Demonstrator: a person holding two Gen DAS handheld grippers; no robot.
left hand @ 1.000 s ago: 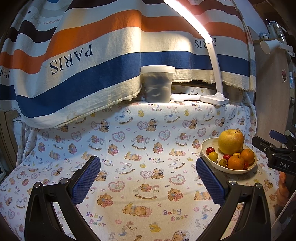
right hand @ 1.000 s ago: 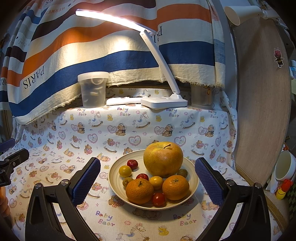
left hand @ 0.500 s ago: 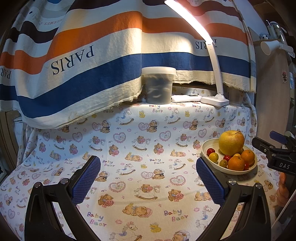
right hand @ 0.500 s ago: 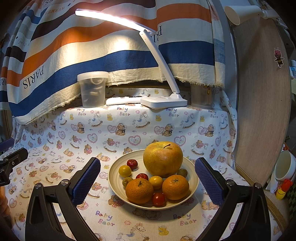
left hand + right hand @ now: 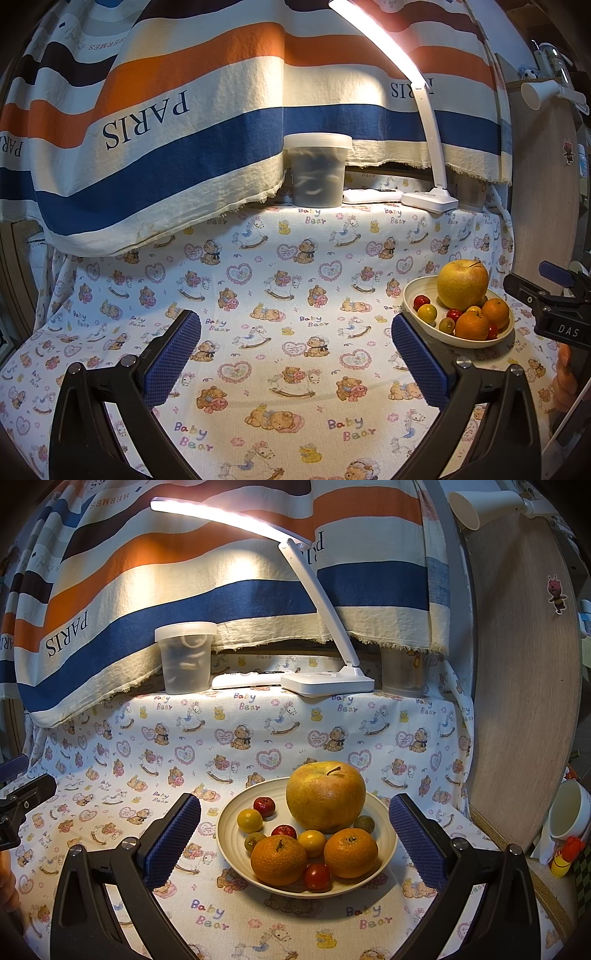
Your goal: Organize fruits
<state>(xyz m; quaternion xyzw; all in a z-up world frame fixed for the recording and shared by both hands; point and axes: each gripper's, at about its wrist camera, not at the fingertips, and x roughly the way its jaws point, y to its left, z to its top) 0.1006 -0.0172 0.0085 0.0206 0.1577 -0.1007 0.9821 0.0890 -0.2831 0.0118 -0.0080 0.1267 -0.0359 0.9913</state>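
Hardly moved since a second ago: left gripper (image 5: 295,354) only slightly drawn back, fingers spread over bare "Baby Bear" cloth (image 5: 258,288). Right gripper (image 5: 295,834) fingers spread wide around bowl (image 5: 229,834) of fruits (image 5: 325,801) (nothing pinched). Readable: "PARIS" on striped cloth (image 5: 147,118), "DAS". Much open counter left of bowl.

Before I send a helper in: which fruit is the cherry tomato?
Find the cream bowl on the bear-print cloth. At its near rim, wedged between the two oranges, sits the cherry tomato: small, smooth, glossy red, unlike the duller red fruits farther back.
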